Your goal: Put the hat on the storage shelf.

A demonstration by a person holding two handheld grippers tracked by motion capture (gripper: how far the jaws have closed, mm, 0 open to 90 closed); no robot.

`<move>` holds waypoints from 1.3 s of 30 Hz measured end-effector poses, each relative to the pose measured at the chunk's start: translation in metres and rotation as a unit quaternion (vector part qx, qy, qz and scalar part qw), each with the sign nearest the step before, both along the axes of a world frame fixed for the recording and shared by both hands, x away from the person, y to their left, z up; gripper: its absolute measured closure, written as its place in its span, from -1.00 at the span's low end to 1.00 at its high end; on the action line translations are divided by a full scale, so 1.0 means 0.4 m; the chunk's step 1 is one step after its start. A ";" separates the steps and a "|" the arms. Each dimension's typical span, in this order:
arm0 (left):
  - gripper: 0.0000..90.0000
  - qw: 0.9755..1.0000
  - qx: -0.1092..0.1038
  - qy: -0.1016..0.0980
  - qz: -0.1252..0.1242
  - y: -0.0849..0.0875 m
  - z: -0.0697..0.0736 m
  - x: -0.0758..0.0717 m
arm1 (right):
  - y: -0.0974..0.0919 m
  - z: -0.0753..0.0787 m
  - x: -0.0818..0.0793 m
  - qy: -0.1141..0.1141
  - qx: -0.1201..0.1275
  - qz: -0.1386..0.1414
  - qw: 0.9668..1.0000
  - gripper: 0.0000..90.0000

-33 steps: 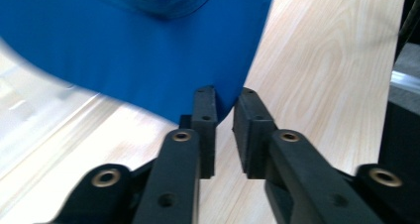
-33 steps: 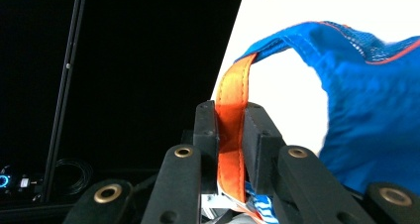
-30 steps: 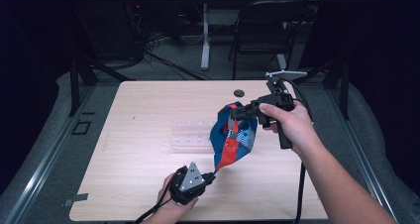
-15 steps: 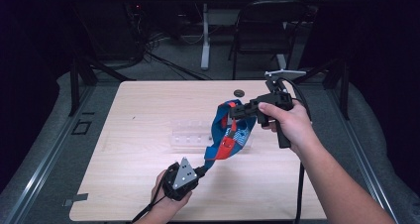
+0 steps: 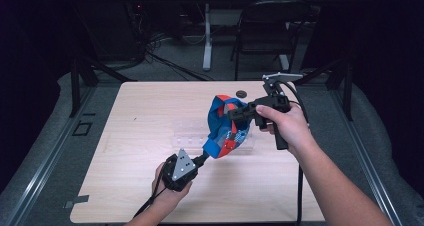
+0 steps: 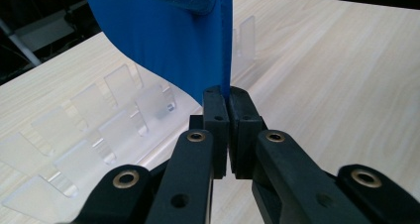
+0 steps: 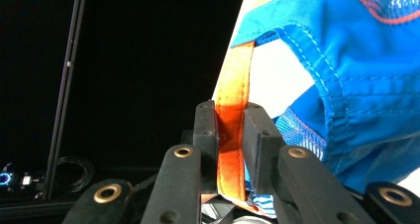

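Fingers of the left gripper are clamped together on the lower edge of a blue cap, the thin blue cloth pinched between their tips. They have just finished closing on it. Seen from the left gripper view, that blue cloth rises straight up from the tips. Fingers of the right gripper are clamped on an orange strap of the same cap, which runs up between them to the blue stitched cloth above.

From the high view, the cap hangs off the bench, stretched between the two grippers: the right gripper holds its upper part, and the left gripper holds its lower end, nearer the person. The cap is blue with red and white panels. Beneath it, a clear plastic rack with upright dividers lies on the bench. A small dark round thing sits near the far edge of the bench.
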State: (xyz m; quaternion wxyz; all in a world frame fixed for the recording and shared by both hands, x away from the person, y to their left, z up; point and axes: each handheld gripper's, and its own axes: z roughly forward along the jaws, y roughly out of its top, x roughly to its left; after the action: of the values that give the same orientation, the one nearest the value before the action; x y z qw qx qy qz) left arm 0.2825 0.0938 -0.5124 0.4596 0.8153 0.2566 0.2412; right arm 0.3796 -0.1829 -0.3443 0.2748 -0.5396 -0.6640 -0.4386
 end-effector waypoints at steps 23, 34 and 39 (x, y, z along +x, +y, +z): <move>0.96 1.000 -0.013 -0.001 0.015 -0.016 -0.026 0.078 | 0.003 -0.064 0.060 0.022 -0.002 -0.017 1.000 0.73; 0.96 1.000 -0.015 0.002 0.014 -0.010 -0.045 0.102 | 0.001 -0.083 0.075 0.027 -0.002 -0.023 0.999 0.73; 0.96 1.000 -0.018 0.001 0.005 -0.002 -0.056 0.109 | 0.003 -0.091 0.076 0.030 0.000 -0.019 0.999 0.73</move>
State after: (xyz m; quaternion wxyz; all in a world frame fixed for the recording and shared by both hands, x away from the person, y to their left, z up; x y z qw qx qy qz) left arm 0.3260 0.0929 -0.5350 0.4724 0.8059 0.2661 0.2378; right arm 0.4100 -0.1817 -0.3809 0.2862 -0.5647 -0.6451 -0.4279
